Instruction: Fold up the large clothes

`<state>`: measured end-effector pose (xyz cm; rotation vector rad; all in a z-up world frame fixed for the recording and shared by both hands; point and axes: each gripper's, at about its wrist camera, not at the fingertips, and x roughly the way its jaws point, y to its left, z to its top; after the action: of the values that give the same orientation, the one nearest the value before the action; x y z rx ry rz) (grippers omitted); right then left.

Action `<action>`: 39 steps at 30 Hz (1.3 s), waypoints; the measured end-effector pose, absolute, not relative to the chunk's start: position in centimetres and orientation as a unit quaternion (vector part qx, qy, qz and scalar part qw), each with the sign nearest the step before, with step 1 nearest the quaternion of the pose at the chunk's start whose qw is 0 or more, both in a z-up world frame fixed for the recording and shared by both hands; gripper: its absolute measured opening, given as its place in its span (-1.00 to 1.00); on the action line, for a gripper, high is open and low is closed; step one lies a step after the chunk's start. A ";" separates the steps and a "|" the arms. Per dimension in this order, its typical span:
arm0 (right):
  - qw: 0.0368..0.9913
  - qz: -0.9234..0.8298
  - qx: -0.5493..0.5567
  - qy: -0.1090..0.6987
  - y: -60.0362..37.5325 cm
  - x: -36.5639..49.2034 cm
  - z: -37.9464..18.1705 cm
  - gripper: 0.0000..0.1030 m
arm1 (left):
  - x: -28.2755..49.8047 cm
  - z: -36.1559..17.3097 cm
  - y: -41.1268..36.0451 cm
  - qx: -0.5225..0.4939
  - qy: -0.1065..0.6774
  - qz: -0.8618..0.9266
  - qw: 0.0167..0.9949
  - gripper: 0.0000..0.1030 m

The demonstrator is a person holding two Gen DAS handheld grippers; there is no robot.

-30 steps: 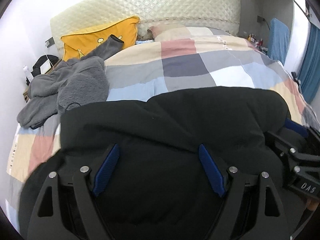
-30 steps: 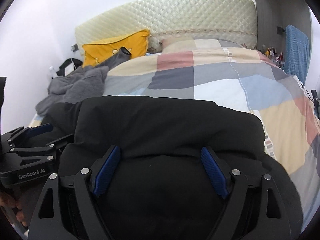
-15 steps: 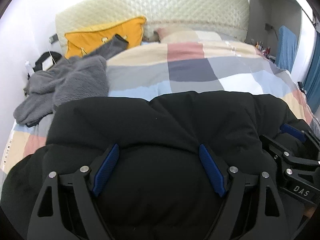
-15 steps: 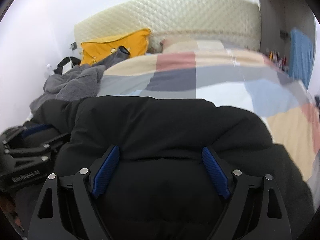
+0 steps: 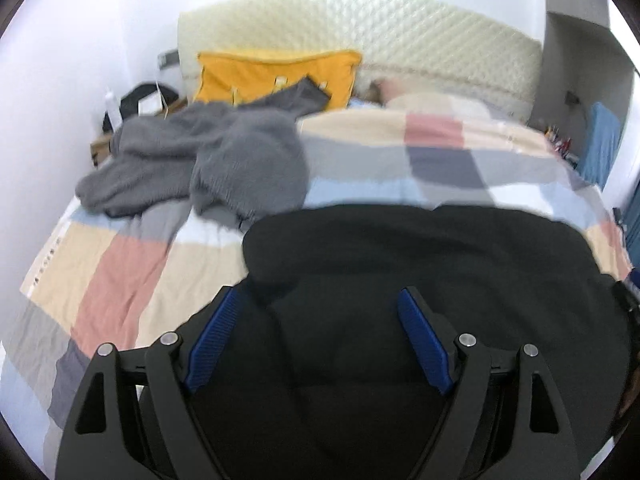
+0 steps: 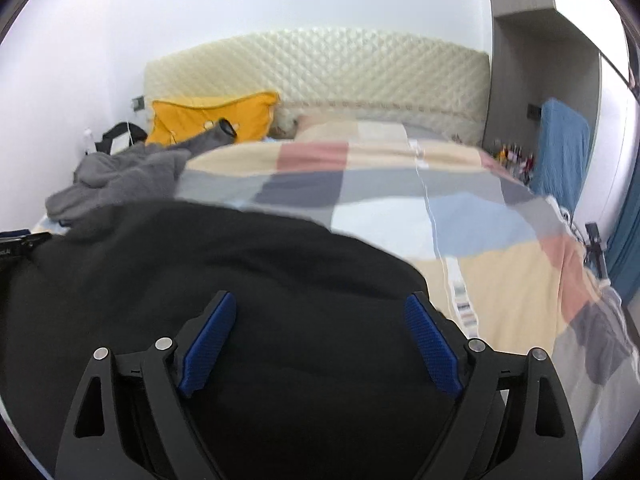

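Black jacket (image 5: 440,264) folded on checked bed cover (image 5: 120,264), near grey fleece (image 5: 224,160). Left gripper (image 5: 320,336) and right gripper (image 6: 320,340) above it, jaws wide, gripping nothing.

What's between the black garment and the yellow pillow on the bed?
A crumpled grey fleece garment lies between the black garment and the yellow pillow, on the checked bedcover. Clearest in the left wrist view.

Right gripper (image 6: 318,344) spread wide over black garment (image 6: 240,264) on bed (image 6: 500,280).
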<state>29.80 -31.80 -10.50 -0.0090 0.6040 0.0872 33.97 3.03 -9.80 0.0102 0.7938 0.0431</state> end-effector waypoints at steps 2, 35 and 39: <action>0.952 0.047 0.026 0.302 -32.7 30.0 -11.7 0.71 | 34.1 -11.2 3.2 0.011 0.395 0.019 0.919 0.60; 0.968 0.098 0.081 0.216 -33.2 22.6 0.1 0.99 | 26.3 -1.6 -0.7 -0.035 0.304 -0.044 0.951 0.86; 0.974 0.108 0.057 0.190 -31.7 19.3 4.0 1.00 | 24.0 1.5 -2.6 -0.007 0.296 -0.070 0.952 0.89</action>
<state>19.28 -31.70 4.04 0.1144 0.3832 0.2180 24.03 -2.62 1.47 -0.0148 0.6023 -0.1420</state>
